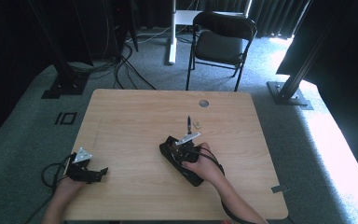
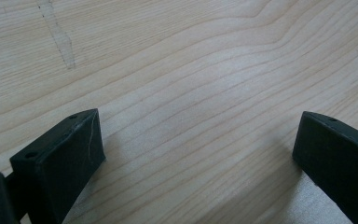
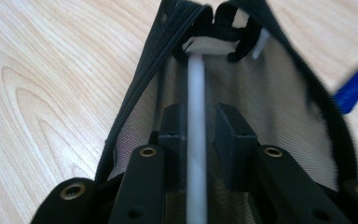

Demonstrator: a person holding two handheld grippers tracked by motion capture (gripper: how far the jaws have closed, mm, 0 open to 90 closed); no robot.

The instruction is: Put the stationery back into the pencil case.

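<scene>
Right tool has its jaws closed on a thin white stick, likely a pen or pencil barrel, and is feeding it lengthwise into a black mesh pencil pouch whose zipped mouth gapes toward the camera. In the high view the same right tool sits over the pouch near the middle of the desk, the person's hand wrapped around it. A dark pen and a small pale eraser-like piece lie just beyond, toward the far side, apart from the pouch. A blue object shows at the right edge of the right gripper view, outside the pouch on the wood; what it is cannot be told.

Risks, as I judge them: nothing pins the pouch, so a push along the stick could slide the whole bag across the desk instead of seating the stick inside. The stick's far tip seems to meet a white patch at the pouch's far end; forcing it could jam or bend it. Letting go too early could leave it hanging out of the mouth.

Left tool rests at the near left of the desk, jaws spread wide with nothing but bare wood between them, well apart from the pouch and giving it no support.
</scene>
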